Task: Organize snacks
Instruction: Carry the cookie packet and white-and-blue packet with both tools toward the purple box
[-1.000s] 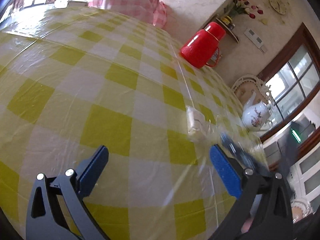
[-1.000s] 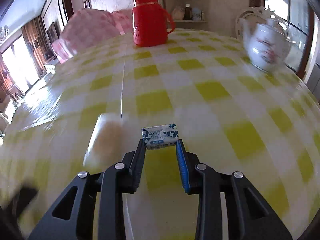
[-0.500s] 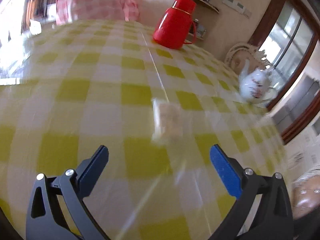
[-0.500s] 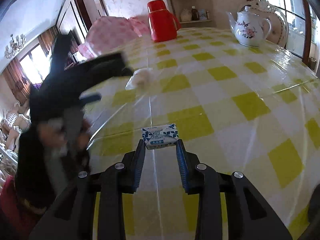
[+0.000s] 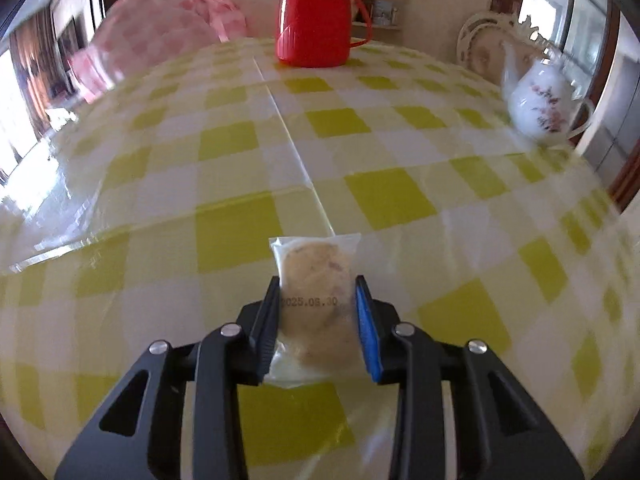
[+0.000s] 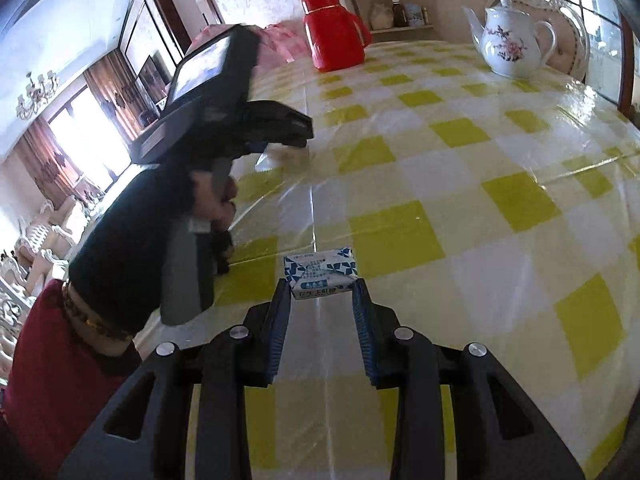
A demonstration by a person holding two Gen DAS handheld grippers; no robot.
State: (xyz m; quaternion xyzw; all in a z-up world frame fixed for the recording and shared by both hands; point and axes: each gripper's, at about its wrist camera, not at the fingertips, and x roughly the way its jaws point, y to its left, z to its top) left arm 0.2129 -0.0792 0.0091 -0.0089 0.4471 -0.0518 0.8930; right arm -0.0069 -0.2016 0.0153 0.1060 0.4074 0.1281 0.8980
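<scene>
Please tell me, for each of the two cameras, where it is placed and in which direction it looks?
Left wrist: on the left gripper, looking along its fingers across the table; fingers closed on the clear-wrapped pastry.
Right wrist: on the right gripper, holding the blue-white packet; the left hand shows.
Shared: red thermos, teapot.

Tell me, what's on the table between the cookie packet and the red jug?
Nothing. In the left wrist view only bare yellow-checked tablecloth and its crease lie between the cookie packet, held in the left gripper, and the red jug.
</scene>
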